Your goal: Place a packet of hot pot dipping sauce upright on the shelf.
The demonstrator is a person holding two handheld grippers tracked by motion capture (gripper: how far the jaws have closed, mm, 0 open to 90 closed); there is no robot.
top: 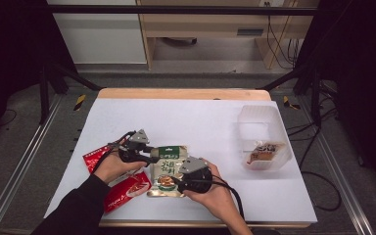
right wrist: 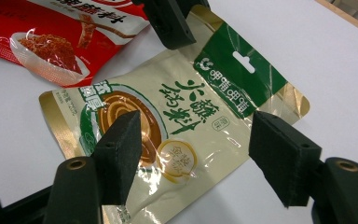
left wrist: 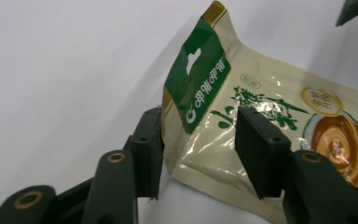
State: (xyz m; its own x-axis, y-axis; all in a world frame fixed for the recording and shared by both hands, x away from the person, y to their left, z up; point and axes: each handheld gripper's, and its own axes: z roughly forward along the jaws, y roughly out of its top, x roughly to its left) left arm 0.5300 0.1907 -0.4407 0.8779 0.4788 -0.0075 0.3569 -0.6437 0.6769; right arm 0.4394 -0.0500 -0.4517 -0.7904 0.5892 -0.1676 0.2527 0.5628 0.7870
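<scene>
Left gripper (left wrist: 198, 154) jaws straddle lifted pouch (left wrist: 261, 126) corner.

Green pouch (top: 167, 171) right of red pouch (top: 127, 188)

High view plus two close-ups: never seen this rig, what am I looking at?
There is no robot arm: a person holds a two-jaw tool in each hand. The high view comes from a fixed camera above the white table. The left gripper and right gripper each carry a camera that looks along its own black jaws; those give the close-ups.

On the table lie a cream and green foil sauce pouch, red foil snack packets at the left, and a clear plastic tub at the right with a small orange packet inside.

The left gripper's jaws straddle the pouch's green top corner, which is lifted off the table; one pad seems to touch it, the other stands clear. The right gripper's jaws hang open above the pouch. Nothing is firmly gripped.
</scene>
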